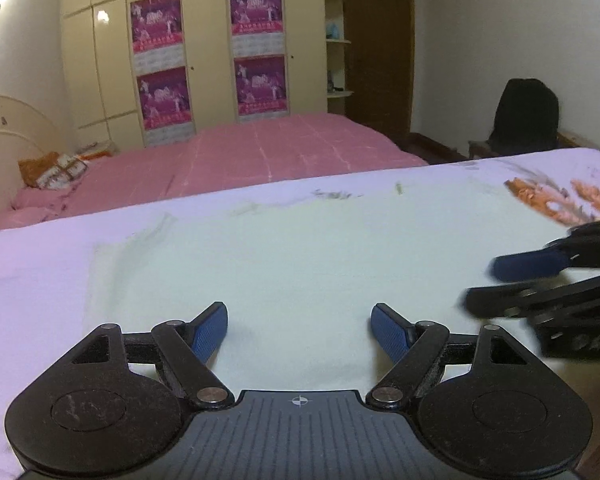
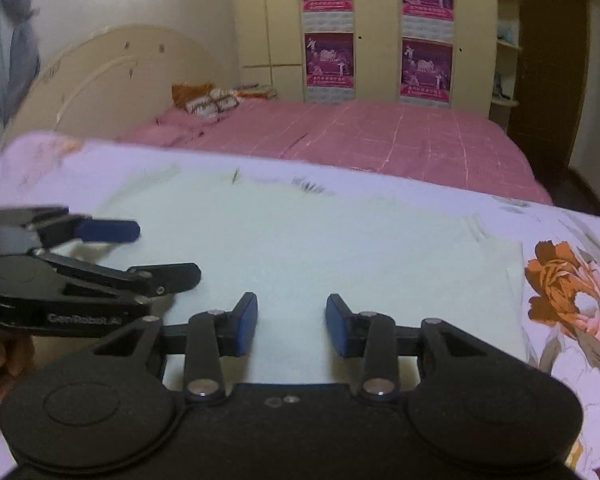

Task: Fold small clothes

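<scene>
A pale green-white small garment point(image 1: 284, 256) lies flat on a lilac flowered sheet point(image 1: 28, 264); it also shows in the right wrist view point(image 2: 340, 240). My left gripper point(image 1: 299, 316) is open and empty, just above the garment's near edge. My right gripper point(image 2: 291, 312) is open and empty over the near edge too. Each gripper shows in the other's view: the right one point(image 1: 488, 284) at the right side, the left one point(image 2: 156, 252) at the left side, both with jaws apart.
The sheet's orange flower print point(image 2: 560, 280) lies right of the garment. Beyond the work surface is a pink bed point(image 1: 260, 152) with pillows point(image 1: 52, 168), a cream wardrobe with posters point(image 1: 204, 60), and a dark chair point(image 1: 524, 120) at the right.
</scene>
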A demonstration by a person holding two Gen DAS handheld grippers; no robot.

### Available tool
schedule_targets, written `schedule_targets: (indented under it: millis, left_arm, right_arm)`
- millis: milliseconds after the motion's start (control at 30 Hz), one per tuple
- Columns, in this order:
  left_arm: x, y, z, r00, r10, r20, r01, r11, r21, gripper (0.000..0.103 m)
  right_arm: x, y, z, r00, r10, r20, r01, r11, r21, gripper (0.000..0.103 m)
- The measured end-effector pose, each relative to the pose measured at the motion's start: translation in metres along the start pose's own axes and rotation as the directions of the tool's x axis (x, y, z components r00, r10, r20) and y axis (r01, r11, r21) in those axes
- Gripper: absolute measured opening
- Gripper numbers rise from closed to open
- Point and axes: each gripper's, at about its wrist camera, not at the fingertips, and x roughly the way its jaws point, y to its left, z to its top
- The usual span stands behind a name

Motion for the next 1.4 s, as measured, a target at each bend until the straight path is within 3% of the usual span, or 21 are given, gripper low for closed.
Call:
schedule_targets:
  millis: [100, 267, 333, 467, 667, 767, 833, 1000, 1167, 1333, 1400]
  left_arm:
    - [-0.015, 0.023, -0.008, 0.999, 0.044, -0.005, -0.044, 0.999, -0.025, 0.079]
    - [-0.029, 0.057, -0.022, 0.995, 0.092, -0.025, -0.094, 0.992, -0.081, 0.079]
    - [-0.040, 0.049, -0.020, 0.995, 0.100, -0.013, -0.100, 0.991, -0.094, 0.079]
    - [-0.067, 0.010, -0.023, 0.999, 0.013, 0.035, -0.010, 0.995, -0.100, 0.079]
    - [-0.079, -0.035, -0.048, 1.000, -0.026, -0.006, 0.025, 0.998, -0.056, 0.079]
    - [-0.080, -0.034, -0.061, 0.999, 0.023, -0.044, -0.024, 1.000, -0.006, 0.079]
    - [-0.091, -0.024, -0.066, 0.997, 0.043, -0.058, -0.045, 0.998, -0.035, 0.079]
    - [-0.105, 0.013, -0.080, 0.994, 0.072, -0.081, -0.082, 0.989, -0.122, 0.079]
    - [-0.104, 0.010, -0.077, 0.992, 0.085, -0.095, -0.095, 0.989, -0.109, 0.079]
    - [-0.099, 0.010, -0.073, 0.990, 0.091, -0.107, -0.102, 0.990, -0.097, 0.079]
    - [-0.097, 0.013, -0.074, 0.991, 0.087, -0.106, -0.097, 0.990, -0.098, 0.080]
  right_arm:
    - [-0.012, -0.005, -0.011, 0.999, -0.038, -0.002, 0.038, 0.999, -0.024, 0.041]
    - [-0.034, -0.050, -0.029, 0.995, -0.095, -0.013, 0.095, 0.995, 0.026, 0.039]
    - [-0.038, -0.053, -0.027, 0.996, -0.088, -0.020, 0.089, 0.995, 0.053, 0.038]
    - [-0.066, -0.028, -0.025, 0.998, -0.042, 0.052, 0.039, 0.997, 0.068, 0.041]
    - [-0.072, 0.020, -0.051, 1.000, 0.013, -0.027, -0.013, 1.000, 0.003, 0.041]
    - [-0.074, 0.026, -0.065, 0.998, -0.030, -0.049, 0.029, 0.999, -0.032, 0.041]
    - [-0.081, 0.022, -0.072, 0.995, -0.083, -0.049, 0.081, 0.995, -0.058, 0.041]
    - [-0.099, -0.019, -0.082, 0.987, -0.140, -0.078, 0.143, 0.989, 0.032, 0.041]
    - [-0.097, -0.023, -0.085, 0.987, -0.135, -0.088, 0.140, 0.989, 0.053, 0.041]
    - [-0.111, -0.017, -0.074, 0.989, -0.148, -0.029, 0.149, 0.987, 0.061, 0.033]
    - [-0.106, -0.020, -0.075, 0.987, -0.150, -0.055, 0.153, 0.986, 0.066, 0.030]
